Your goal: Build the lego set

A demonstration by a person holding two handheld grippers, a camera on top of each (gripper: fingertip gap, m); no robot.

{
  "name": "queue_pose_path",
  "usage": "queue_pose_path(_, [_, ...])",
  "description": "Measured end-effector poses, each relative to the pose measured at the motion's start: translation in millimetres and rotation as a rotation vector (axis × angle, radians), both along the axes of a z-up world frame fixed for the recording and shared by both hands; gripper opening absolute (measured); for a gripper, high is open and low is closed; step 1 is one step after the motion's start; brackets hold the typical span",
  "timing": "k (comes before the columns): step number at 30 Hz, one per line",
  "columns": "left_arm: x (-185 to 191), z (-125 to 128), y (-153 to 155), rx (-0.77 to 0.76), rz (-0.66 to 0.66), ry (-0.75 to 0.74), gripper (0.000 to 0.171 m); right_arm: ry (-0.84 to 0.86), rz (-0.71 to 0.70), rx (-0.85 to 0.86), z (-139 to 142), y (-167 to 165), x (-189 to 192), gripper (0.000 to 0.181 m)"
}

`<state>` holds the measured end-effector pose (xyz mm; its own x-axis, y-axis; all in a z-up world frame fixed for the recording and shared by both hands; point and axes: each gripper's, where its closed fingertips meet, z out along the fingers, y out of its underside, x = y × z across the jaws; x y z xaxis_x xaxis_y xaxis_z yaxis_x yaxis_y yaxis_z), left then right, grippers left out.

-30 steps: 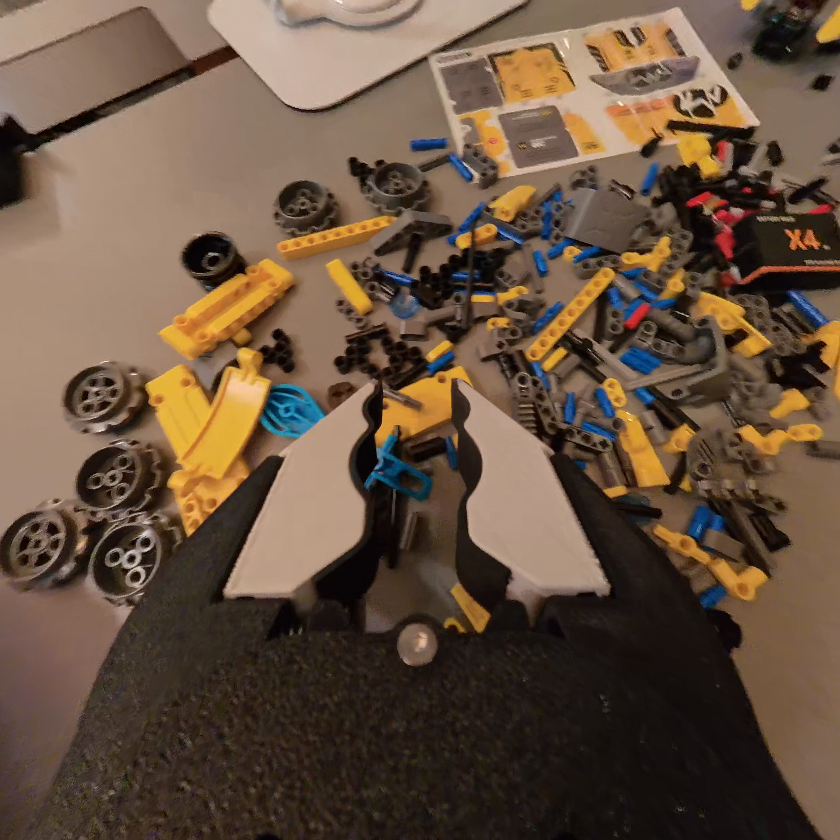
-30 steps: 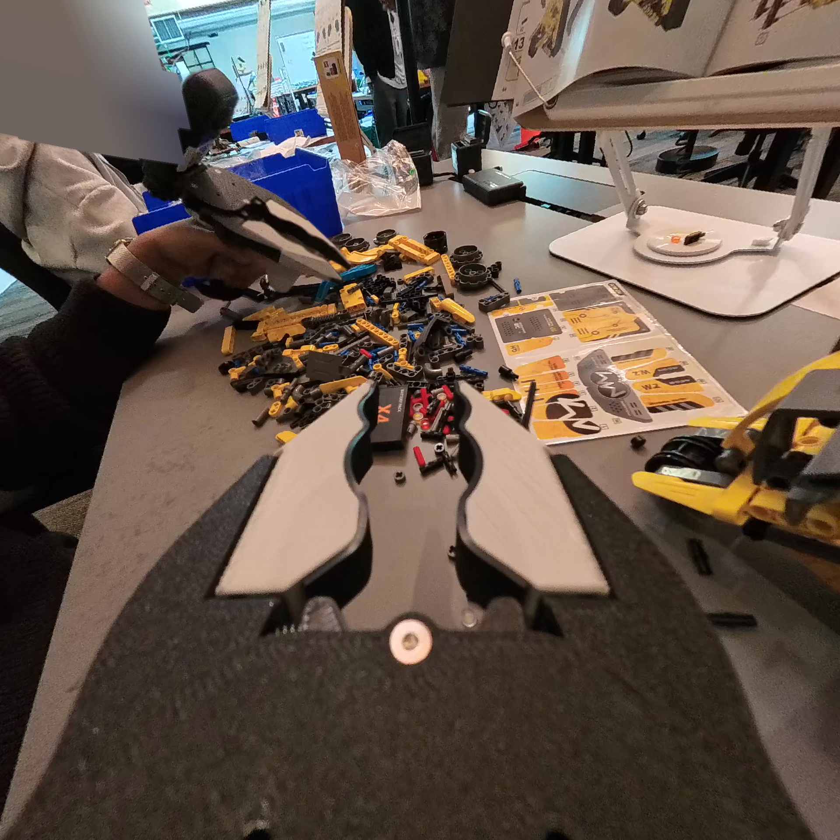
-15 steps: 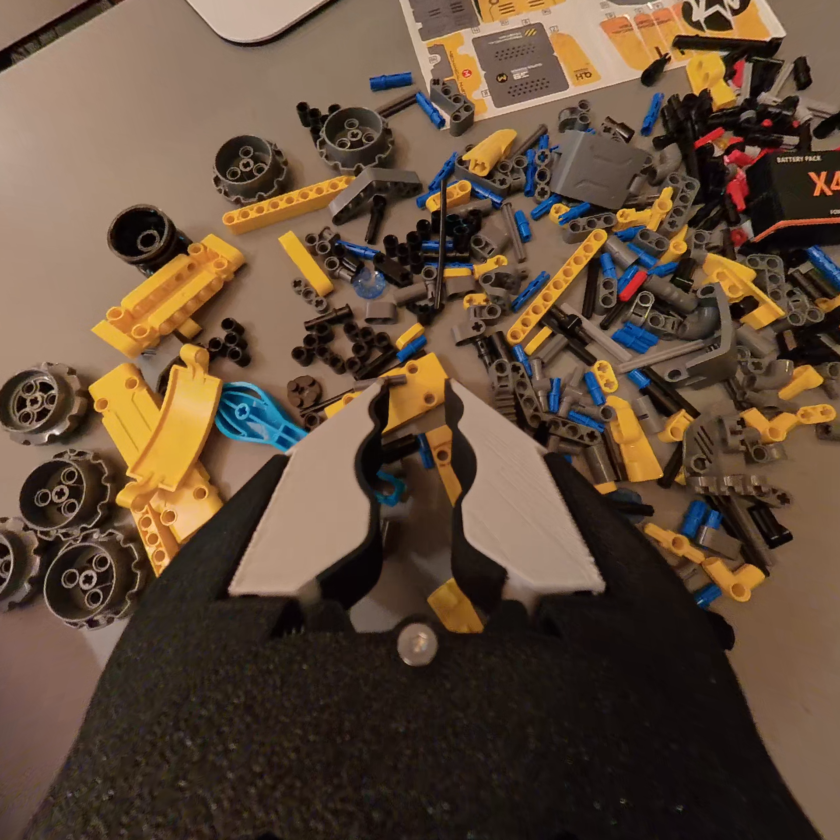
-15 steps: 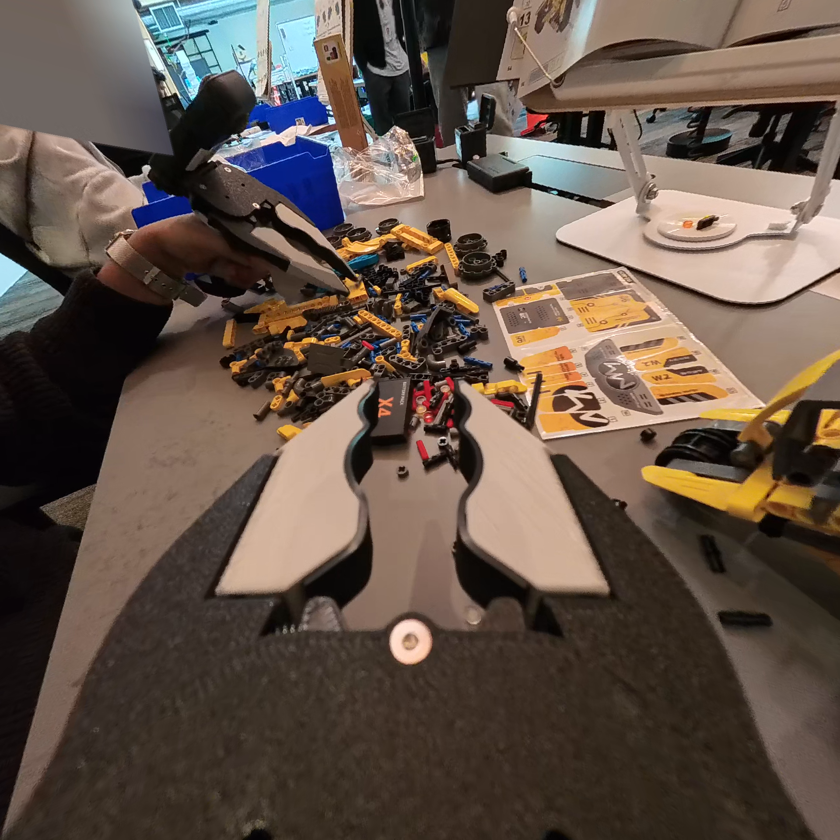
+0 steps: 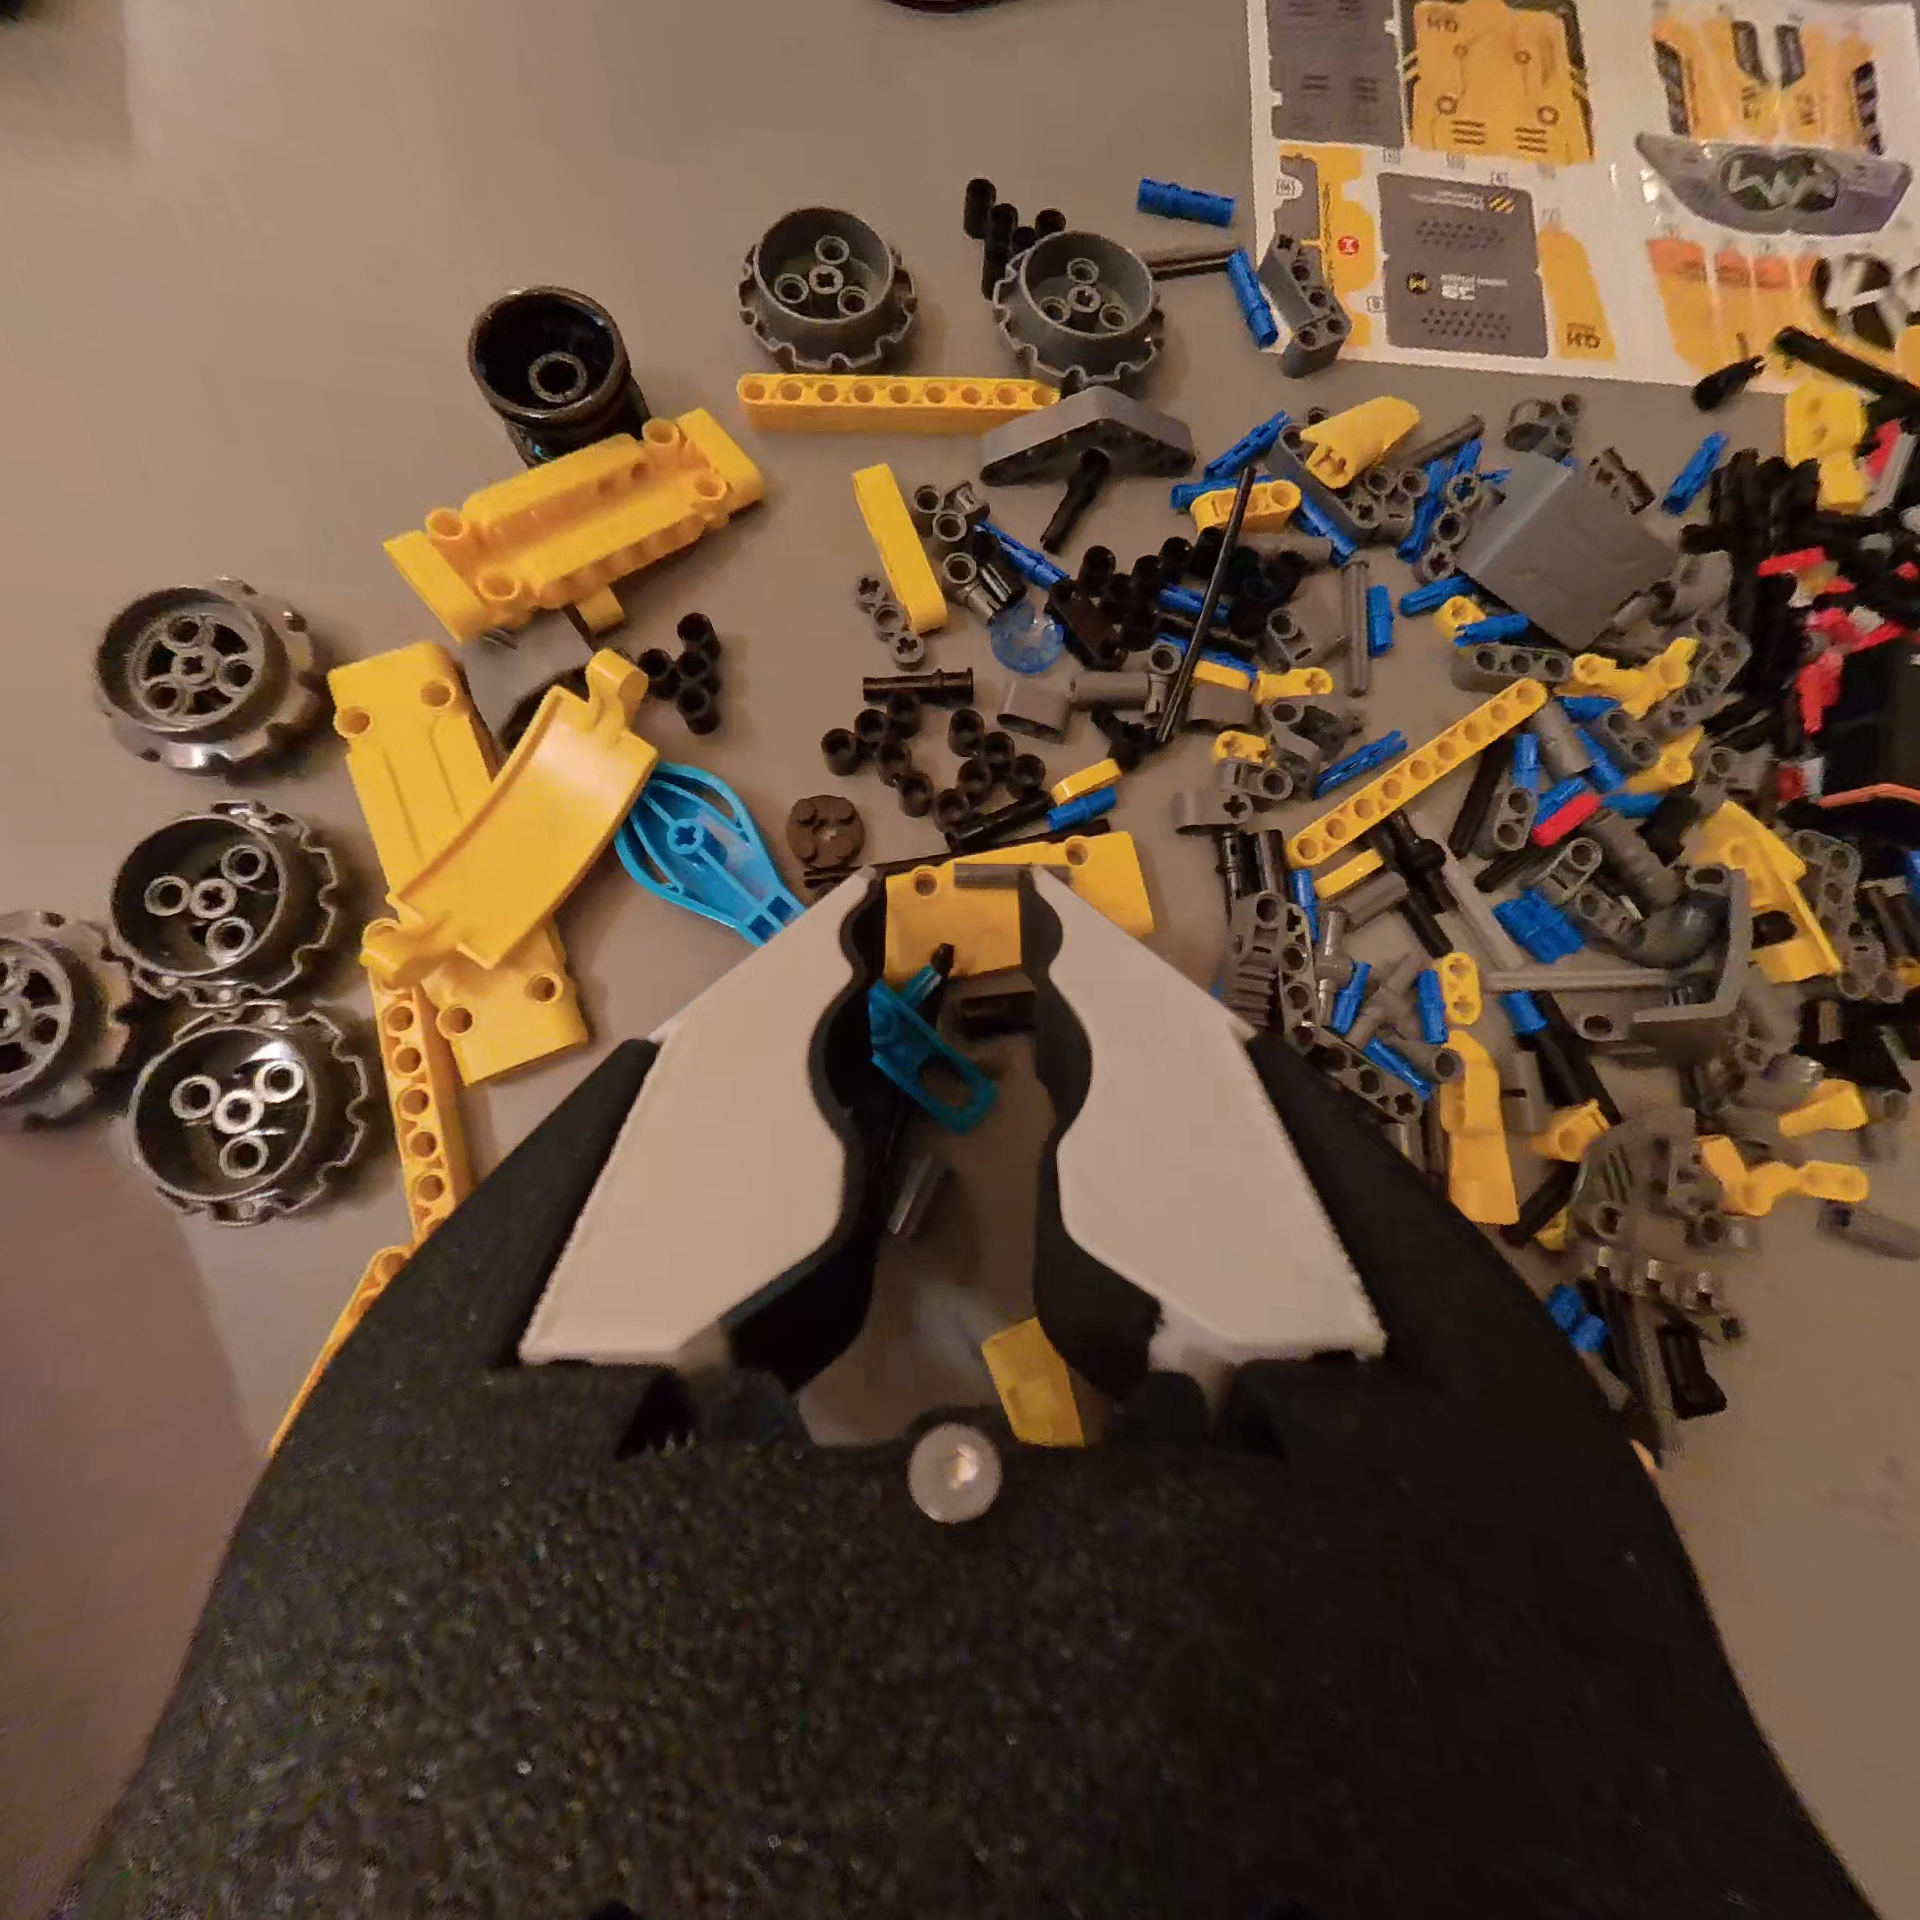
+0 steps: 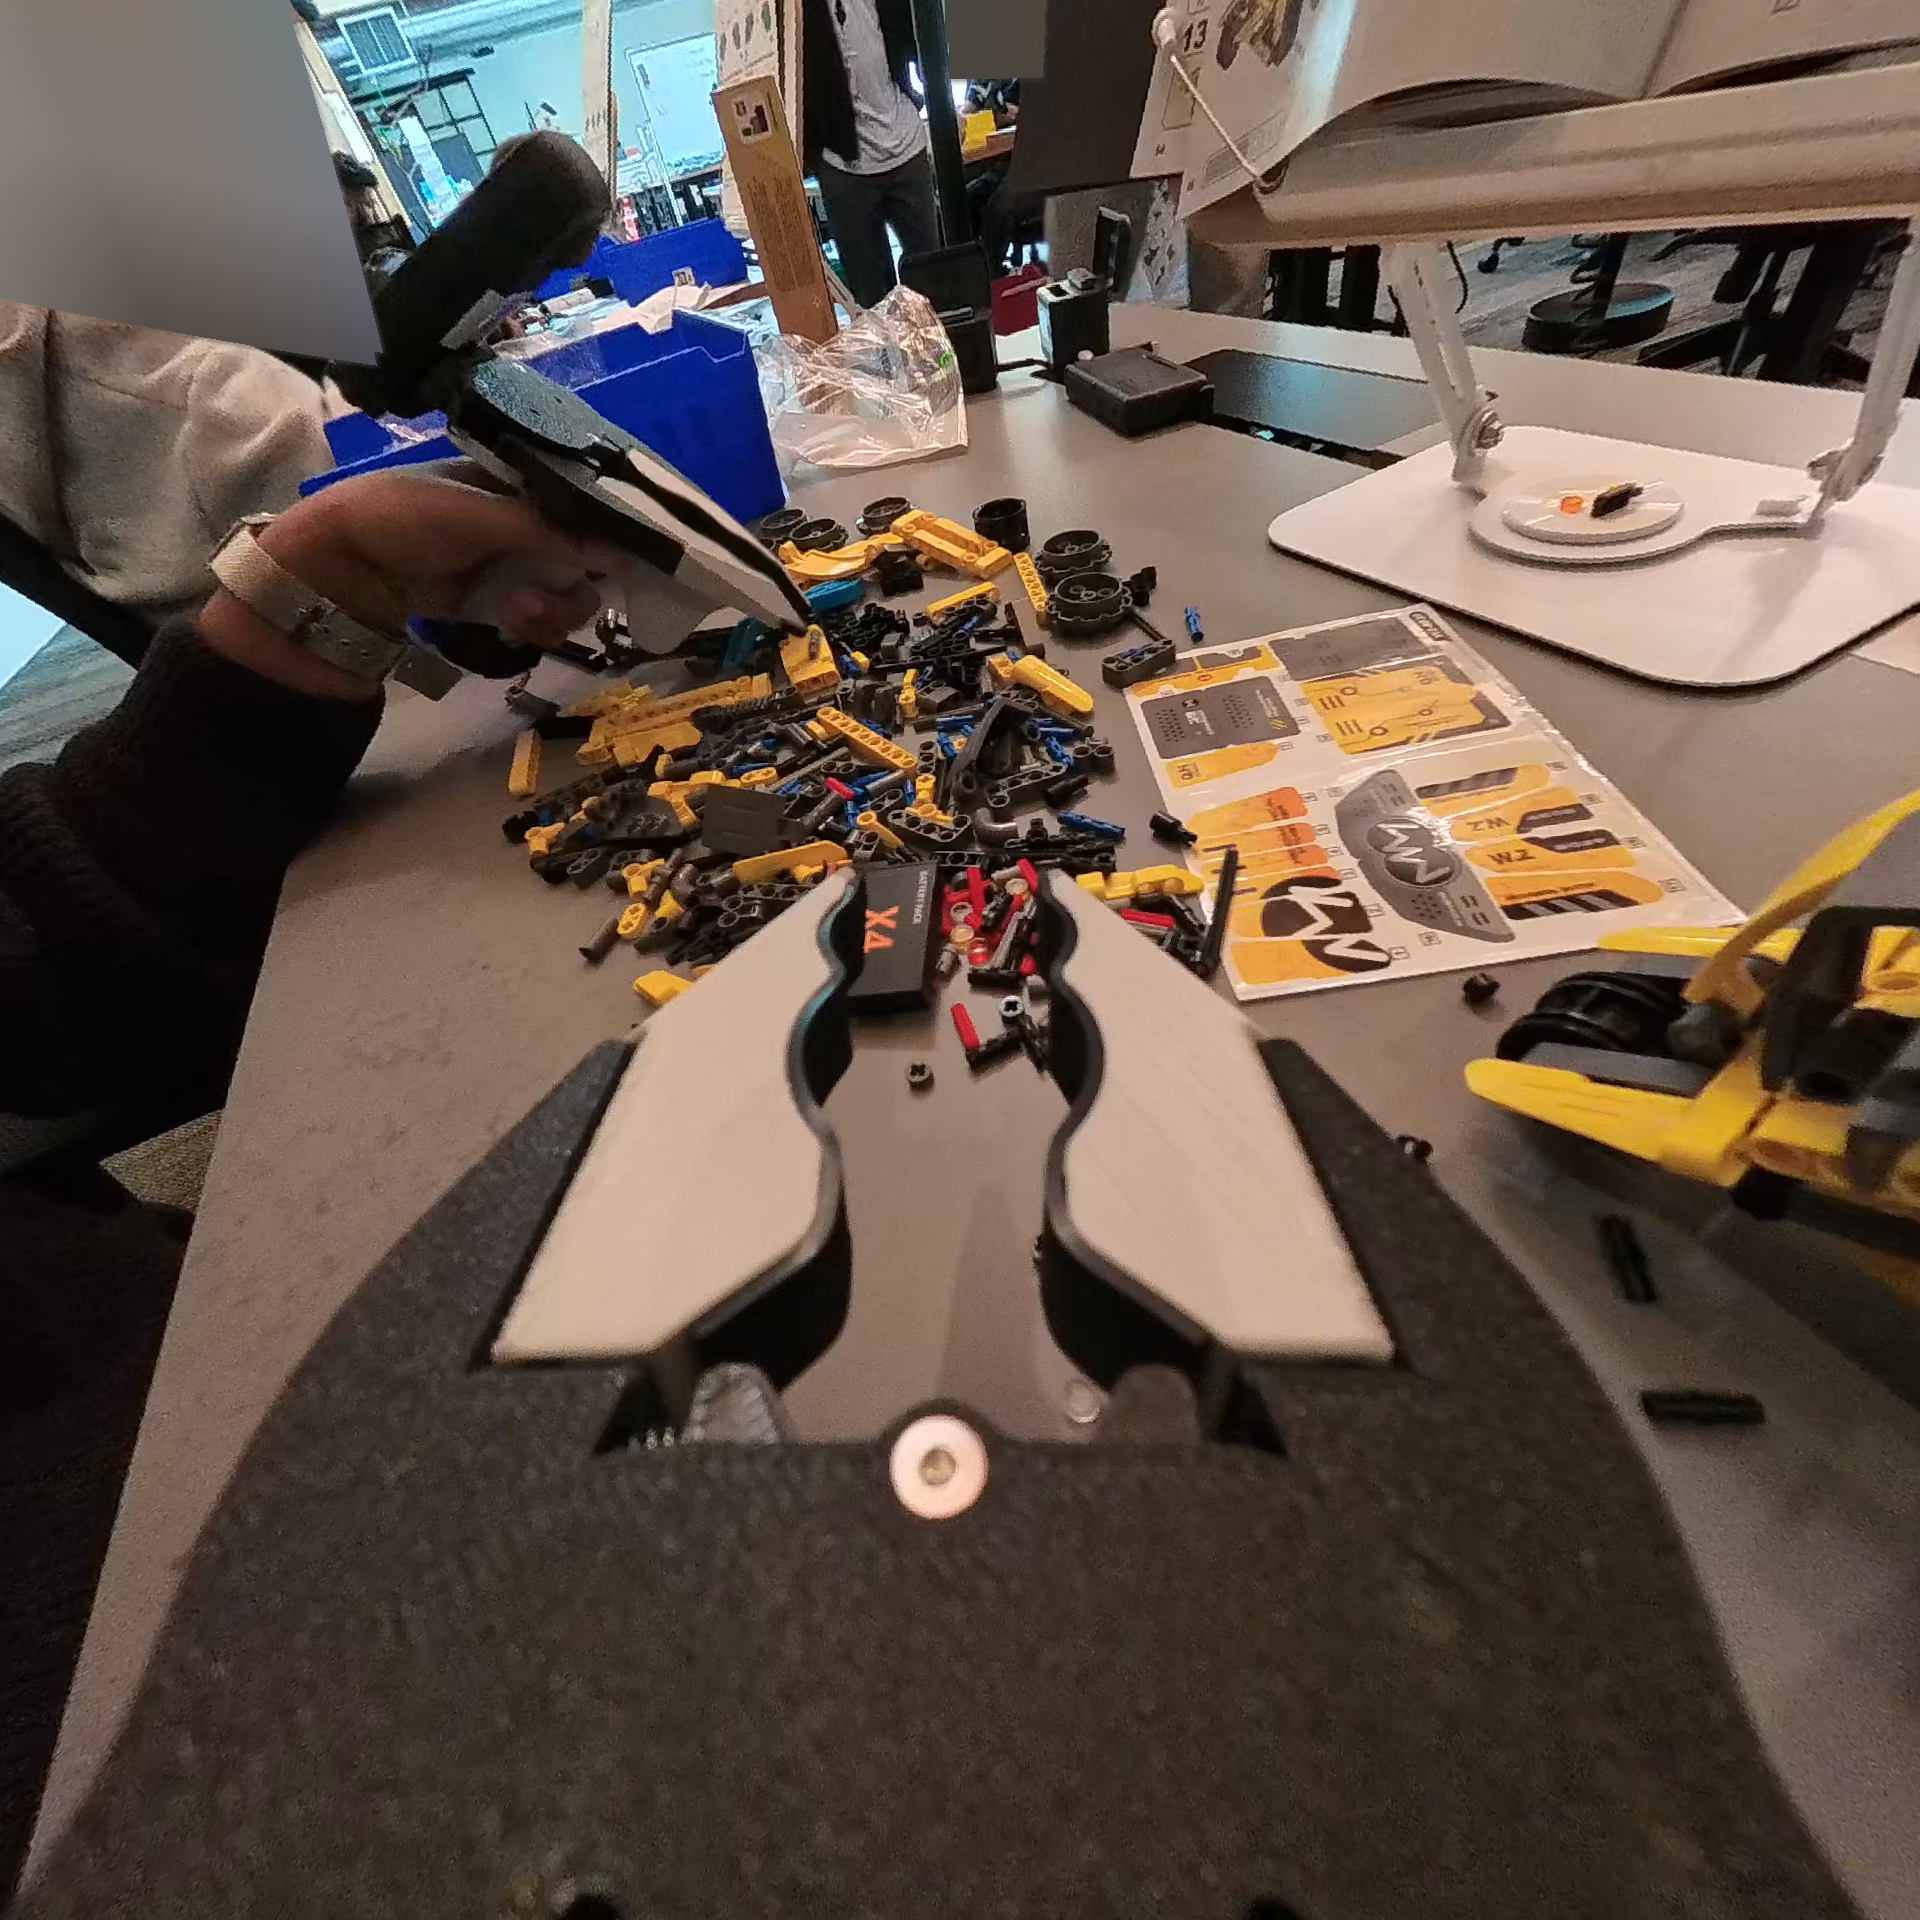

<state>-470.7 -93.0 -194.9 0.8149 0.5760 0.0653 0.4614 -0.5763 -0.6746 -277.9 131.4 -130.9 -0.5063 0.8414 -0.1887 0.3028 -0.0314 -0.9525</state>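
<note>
Loose Lego parts (image 5: 1351, 727) in yellow, black, grey and blue lie spread on the grey table. My left gripper (image 5: 951, 883) is open and tilts down over the pile. Between its fingers I see a yellow panel (image 5: 997, 920), a teal piece (image 5: 920, 1049) close to the left finger, and a black pin. It also shows in the right wrist view (image 6: 800, 623), held by a hand (image 6: 416, 582). My right gripper (image 6: 948, 883) is open and empty, low over the table. A black battery box (image 6: 894, 935) and red pins (image 6: 977, 925) lie just beyond its tips.
Several grey wheels (image 5: 223, 904) lie at the pile's left. A sticker sheet (image 6: 1403, 790) lies beyond the pile. A partly built yellow model (image 6: 1766, 1060) stands at the right. A white stand (image 6: 1662, 582) holds the instruction book. Blue bins (image 6: 665, 395) and a plastic bag (image 6: 873, 384) stand behind. There is about 30 centimeters between the tips of the two grippers.
My left gripper has tilted down and come closer over the pile; the sticker sheet has slid to the top edge of its view. The right gripper has barely moved.
</note>
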Motion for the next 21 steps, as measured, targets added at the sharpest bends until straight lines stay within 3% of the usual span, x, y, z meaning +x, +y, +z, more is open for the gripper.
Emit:
queue_pose_path(12, [-2.2, -6.0, 2.7, -0.096, -0.007, 0.084, 0.022, -0.005, 0.018, 0.004, 0.1, -5.5, 2.9, 0.032])
queue_pose_path(21, [-9.7, 5.9, -0.4, -0.062, 0.043, 0.123, 0.021, -0.003, 0.017, 0.005, 1.1, -5.5, 3.5, 0.032])
